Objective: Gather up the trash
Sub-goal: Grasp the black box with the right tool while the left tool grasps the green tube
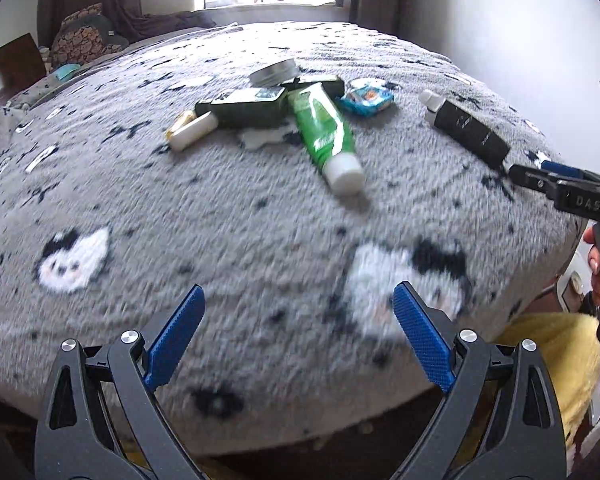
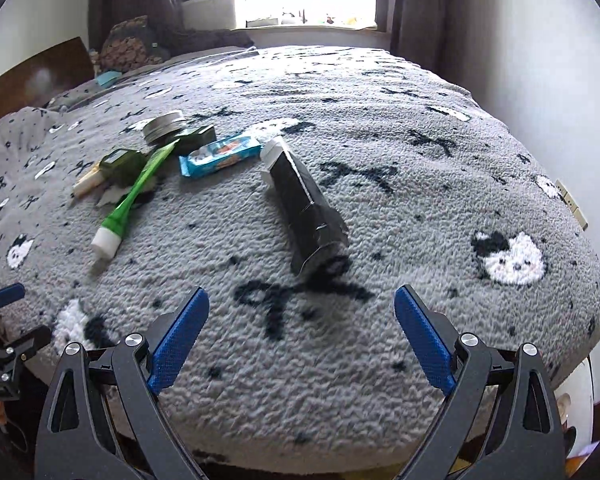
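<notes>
On the grey fleece blanket point(image 2: 380, 360), nothing collected yet. Still lying out: green tube point(image 1: 327, 132) with its white cap toward the near edge, silver tin point(image 1: 273, 71) at the far side of the cluster, dark green boxes point(image 1: 244, 109) beside it, small cream-coloured container point(image 1: 190, 132) at the left end, blue wrapper point(image 1: 367, 96) just right of the tube, black carton point(image 2: 306, 204) lying apart to the right. No bin or bag to be seen in either view. Left gripper point(image 1: 298, 304) hovering over the near blanket, jaws spread wide, holding nothing, well short of the pile. Right gripper point(image 2: 302, 306) likewise gaping and unloaded, lined up just near of the black carton's near end. Looks like the very start: every piece left to pick up, black carton probably first for the right side, green tube nearest for the left.
</notes>
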The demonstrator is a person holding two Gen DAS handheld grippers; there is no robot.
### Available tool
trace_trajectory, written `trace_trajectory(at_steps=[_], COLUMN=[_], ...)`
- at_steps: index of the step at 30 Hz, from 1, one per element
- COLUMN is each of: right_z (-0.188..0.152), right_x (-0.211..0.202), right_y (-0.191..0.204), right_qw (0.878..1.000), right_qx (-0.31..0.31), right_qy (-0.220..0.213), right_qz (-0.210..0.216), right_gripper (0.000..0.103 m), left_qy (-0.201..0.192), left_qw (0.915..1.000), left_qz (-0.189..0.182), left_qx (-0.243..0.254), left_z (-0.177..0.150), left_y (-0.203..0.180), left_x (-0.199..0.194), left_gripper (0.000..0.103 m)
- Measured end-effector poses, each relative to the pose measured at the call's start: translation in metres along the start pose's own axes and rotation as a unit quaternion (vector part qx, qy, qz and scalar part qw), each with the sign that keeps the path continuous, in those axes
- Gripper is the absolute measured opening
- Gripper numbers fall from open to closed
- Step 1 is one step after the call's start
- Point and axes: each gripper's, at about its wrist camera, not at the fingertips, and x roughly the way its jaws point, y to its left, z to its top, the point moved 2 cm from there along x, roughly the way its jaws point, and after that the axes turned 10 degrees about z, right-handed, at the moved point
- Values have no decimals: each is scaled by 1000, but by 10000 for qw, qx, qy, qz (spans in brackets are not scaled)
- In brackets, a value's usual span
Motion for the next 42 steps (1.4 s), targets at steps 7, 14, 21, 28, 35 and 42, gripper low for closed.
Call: trace_trajectory(at_steps=[7,14,21,28,35,42], right_z=[25,42,49,44,31,9], right_x=[36,66,88,83,64,24], right_y=[-14,-19,-26,-18,5,27], right_qw=[9999,9997,9995,9991,9981,9974], right_qx=[13,-74,-32,-225,-424,-507], right_qy=[105,218,314,259,326,158], right_qz=[-55,-62,12,262,291,487], right_gripper=[94,94,94,38,20,18], left_qy=[-66,102,194,145,112,-51], left_qw=[9999,9999,9993,9994,9995,9995], left_qz=[-112,-16,66,-64,-221,-198], left_qx=[13,-78,-310,-323,-218,-258], left_z=[52,87,101,96,71,40], left_y=[-25,-42,-36,-27,-23,-12], left_x=[35,79,103,96,69,30], left_gripper=[90,79,55,28,20,17])
